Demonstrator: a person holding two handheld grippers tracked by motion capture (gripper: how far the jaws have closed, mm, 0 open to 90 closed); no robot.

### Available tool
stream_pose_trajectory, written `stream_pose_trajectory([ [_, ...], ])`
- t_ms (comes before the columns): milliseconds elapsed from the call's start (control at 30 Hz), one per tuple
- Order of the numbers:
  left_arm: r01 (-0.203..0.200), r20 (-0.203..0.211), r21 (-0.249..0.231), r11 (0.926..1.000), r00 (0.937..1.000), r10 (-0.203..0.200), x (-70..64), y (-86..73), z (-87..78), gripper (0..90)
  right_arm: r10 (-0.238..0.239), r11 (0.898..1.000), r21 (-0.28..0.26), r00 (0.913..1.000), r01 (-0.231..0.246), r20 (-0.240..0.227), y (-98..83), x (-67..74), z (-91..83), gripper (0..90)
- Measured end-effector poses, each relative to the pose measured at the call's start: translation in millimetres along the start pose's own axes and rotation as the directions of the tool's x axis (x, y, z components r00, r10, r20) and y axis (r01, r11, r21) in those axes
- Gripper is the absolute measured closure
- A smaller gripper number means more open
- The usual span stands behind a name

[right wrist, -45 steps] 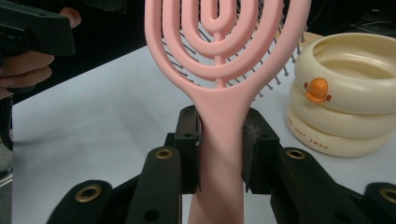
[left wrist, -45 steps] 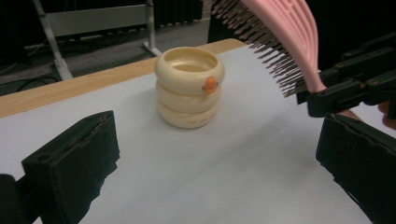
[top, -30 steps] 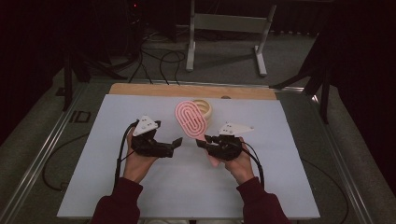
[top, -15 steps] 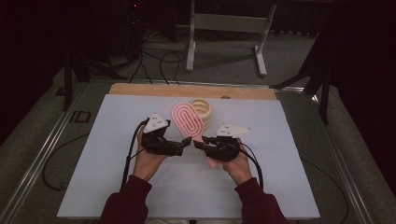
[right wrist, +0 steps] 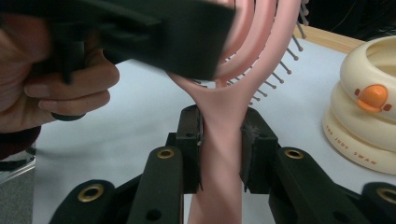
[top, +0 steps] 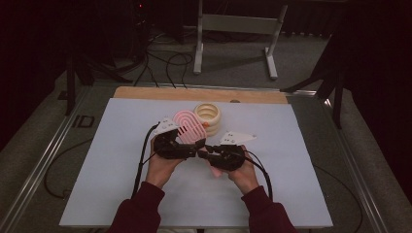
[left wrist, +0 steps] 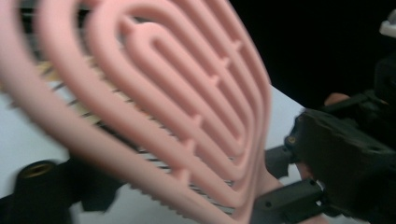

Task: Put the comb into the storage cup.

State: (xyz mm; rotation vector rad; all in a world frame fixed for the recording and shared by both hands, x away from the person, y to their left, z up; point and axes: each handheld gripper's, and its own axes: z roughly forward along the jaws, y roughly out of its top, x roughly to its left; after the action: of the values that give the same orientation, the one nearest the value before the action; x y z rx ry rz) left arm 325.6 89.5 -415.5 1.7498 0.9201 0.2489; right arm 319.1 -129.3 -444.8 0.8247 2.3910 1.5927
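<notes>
I have the pink hairbrush [right wrist: 219,140] clamped by its handle between the right gripper [right wrist: 220,140]'s two black pads, held up above the white table sheet [top: 121,184] near the middle of the table. Its head is an open oval of nested pink loops [left wrist: 177,107] with thin bristles tipped in small balls. My left gripper [top: 197,148] sits against the lower edge of the brush head; its jaws have just been closing, and I can't tell whether the pads press on the head yet. Just beyond the brush stands a cream ringed pot [right wrist: 369,107] with an orange duck bill on its side, printed "THE JUDY SWAN". It sits on the sheet near the wooden strip [top: 194,93] at the far edge.
</notes>
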Motion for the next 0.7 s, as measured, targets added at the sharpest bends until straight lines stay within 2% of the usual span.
stream_pose_trajectory([
  [33,0.011,0.008,0.001,0.9999,0.9999,-0.011,1.0,0.0,-0.3,17.8,-0.003,1.000,0.000,1.0000,0.003,-0.003,-0.1,-0.3,-0.3,73.1],
  [100,0.013,0.023,0.004,0.9999,0.9997,-0.014,2.0,-0.1,-0.8,26.5,-0.006,1.000,0.001,1.0000,0.006,-0.001,-0.1,-0.7,-0.8,73.3],
  [200,0.011,0.023,0.010,0.9999,0.9997,-0.011,1.8,-0.4,-0.7,36.7,-0.009,1.000,0.003,1.0000,0.009,-0.002,0.4,-0.5,-1.1,73.6],
  [333,0.011,0.071,-0.008,0.9999,0.9974,-0.011,3.6,0.0,-4.0,46.9,-0.001,1.000,0.006,1.0000,0.001,-0.002,-0.6,-1.6,-0.9,73.5],
  [433,0.000,0.086,-0.014,0.9999,0.9963,0.002,1.8,0.5,-4.9,51.9,-0.012,1.000,0.013,0.9999,0.012,-0.006,-0.7,-1.7,-0.5,73.4],
  [567,0.000,0.084,-0.012,0.9999,0.9964,0.001,1.2,0.4,-5.1,55.2,-0.006,1.000,0.010,0.9999,0.006,-0.016,-0.2,-1.1,0.5,72.8],
  [633,0.009,0.094,-0.014,0.9999,0.9955,-0.008,1.6,0.4,-5.1,56.9,-0.008,1.000,0.014,0.9999,0.008,-0.014,-0.5,-1.4,1.0,72.1],
  [700,0.026,0.119,-0.035,0.9990,0.9926,-0.022,2.3,1.0,-6.7,62.6,-0.009,1.000,0.026,1.0000,0.009,0.002,-1.0,-2.6,1.6,71.2],
])
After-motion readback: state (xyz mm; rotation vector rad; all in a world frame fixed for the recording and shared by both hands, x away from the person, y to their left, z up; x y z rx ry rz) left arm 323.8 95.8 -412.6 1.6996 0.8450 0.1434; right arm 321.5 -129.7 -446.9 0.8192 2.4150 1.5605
